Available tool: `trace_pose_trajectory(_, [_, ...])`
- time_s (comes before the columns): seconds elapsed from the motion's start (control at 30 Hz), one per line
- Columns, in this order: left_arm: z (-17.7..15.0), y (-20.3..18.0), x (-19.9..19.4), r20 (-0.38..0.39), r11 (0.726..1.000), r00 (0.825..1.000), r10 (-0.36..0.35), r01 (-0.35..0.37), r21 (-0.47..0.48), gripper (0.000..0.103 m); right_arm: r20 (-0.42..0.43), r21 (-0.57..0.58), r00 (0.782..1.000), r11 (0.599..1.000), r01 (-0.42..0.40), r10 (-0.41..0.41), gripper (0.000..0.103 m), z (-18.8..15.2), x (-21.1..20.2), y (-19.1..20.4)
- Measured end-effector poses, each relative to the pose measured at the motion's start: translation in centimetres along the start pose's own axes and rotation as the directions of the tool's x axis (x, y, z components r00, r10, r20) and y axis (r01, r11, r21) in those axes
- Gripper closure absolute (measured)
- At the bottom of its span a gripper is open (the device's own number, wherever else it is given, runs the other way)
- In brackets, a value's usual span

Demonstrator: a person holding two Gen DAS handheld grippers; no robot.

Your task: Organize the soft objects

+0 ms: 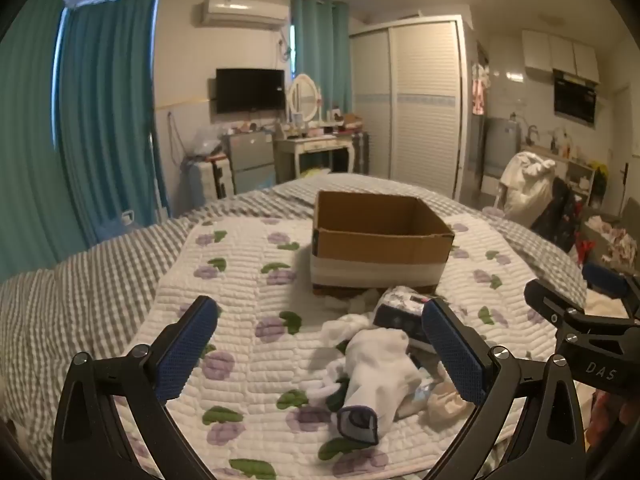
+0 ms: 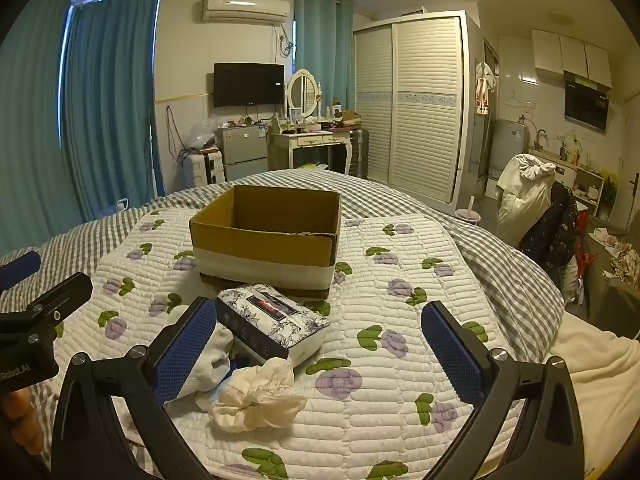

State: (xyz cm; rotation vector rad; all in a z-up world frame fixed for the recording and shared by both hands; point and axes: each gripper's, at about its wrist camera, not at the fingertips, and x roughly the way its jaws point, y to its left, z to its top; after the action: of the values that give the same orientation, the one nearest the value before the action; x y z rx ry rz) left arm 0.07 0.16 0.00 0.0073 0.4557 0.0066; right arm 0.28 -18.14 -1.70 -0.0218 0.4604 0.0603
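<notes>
Left gripper and right gripper: both hanging spread apart, gripping nothing. Cardboard box (open-topped) sitting mid-quilt; tissue pack, white sock and cream scrunchie lying nearer the quilt's front edge.

Pretty lived-in bedroom: teal curtains on the left wall, an AC unit above a wall-mounted TV, and a white vanity with an oval mirror. Louvered sliding wardrobe on the right, kitchen nook beyond it. Warm indoor light.
</notes>
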Motion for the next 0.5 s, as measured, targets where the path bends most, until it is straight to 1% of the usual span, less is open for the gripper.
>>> trace_pose_trajectory(0.5, [-0.01,-0.03,-0.03,0.000,1.000,1.000,0.003,-0.003,0.003,0.000,-0.003,-0.002,1.000,1.000,-0.001,0.001,0.000,-0.11,-0.05,-0.11])
